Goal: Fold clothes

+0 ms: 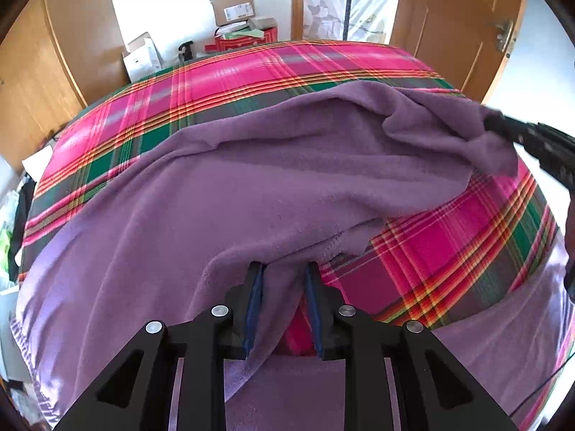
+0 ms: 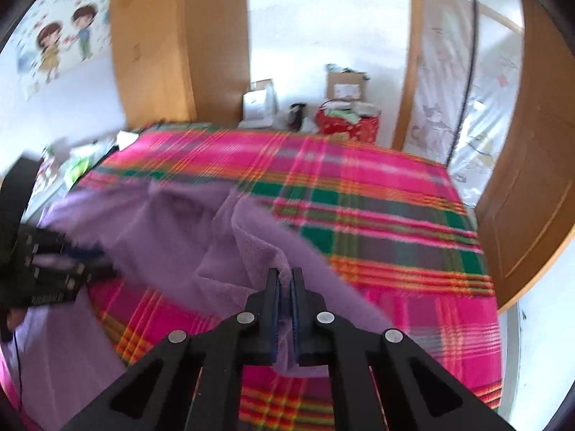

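A purple fleece garment lies spread over a bed with a pink, green and orange plaid cover. My left gripper has a fold of the garment's near edge between its blue-padded fingers, with a wide gap between the pads. My right gripper is shut on another edge of the garment and lifts it off the cover. The right gripper also shows at the right of the left wrist view, holding the raised corner. The left gripper shows blurred at the left of the right wrist view.
Cardboard boxes and a red basket stand on the floor beyond the bed's far end. Wooden doors and a wardrobe flank the room. Clutter lies along the bed's left side.
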{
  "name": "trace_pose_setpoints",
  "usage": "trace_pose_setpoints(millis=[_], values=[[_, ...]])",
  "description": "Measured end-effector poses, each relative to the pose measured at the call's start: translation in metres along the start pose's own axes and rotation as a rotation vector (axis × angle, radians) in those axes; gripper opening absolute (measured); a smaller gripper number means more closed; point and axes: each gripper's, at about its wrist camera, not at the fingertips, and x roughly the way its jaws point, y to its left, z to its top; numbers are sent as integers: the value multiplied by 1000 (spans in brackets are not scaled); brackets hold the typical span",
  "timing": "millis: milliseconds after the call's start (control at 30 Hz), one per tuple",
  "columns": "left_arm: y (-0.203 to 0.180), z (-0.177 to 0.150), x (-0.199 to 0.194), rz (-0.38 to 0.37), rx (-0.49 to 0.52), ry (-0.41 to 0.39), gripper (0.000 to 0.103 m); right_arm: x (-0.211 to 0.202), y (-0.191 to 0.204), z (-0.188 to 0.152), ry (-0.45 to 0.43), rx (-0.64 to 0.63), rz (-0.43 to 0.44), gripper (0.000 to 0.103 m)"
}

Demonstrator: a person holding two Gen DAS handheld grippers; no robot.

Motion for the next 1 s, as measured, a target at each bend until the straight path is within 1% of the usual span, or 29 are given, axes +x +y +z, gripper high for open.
trace_pose_setpoints(millis=[200,400,500,700,767,833,900,1000], values=[[1,1,0,-16,-6,1,23,11,-29,20,-29,69,-61,5],[5,3,-2,-52,-16,7,22,30,-54,37,-30,139,-111,5],[3,3,-5,-68,-7,10,22,43,-64,45,-18,158,-161,5],[-9,-4,-15,-60,73,-25,23,70,-77,54,20,187,-221,5],[-14,-5,-15,-39,101,-32,25,78,-79,54,38,181,-242,5],[-16,-4,-13,-28,110,-31,25,86,-84,54,59,195,-247,6],[-17,-3,-11,-28,108,-25,25,91,-91,54,81,229,-234,6],[-13,-2,-8,-52,83,-18,25,87,-103,54,80,303,-170,8]])
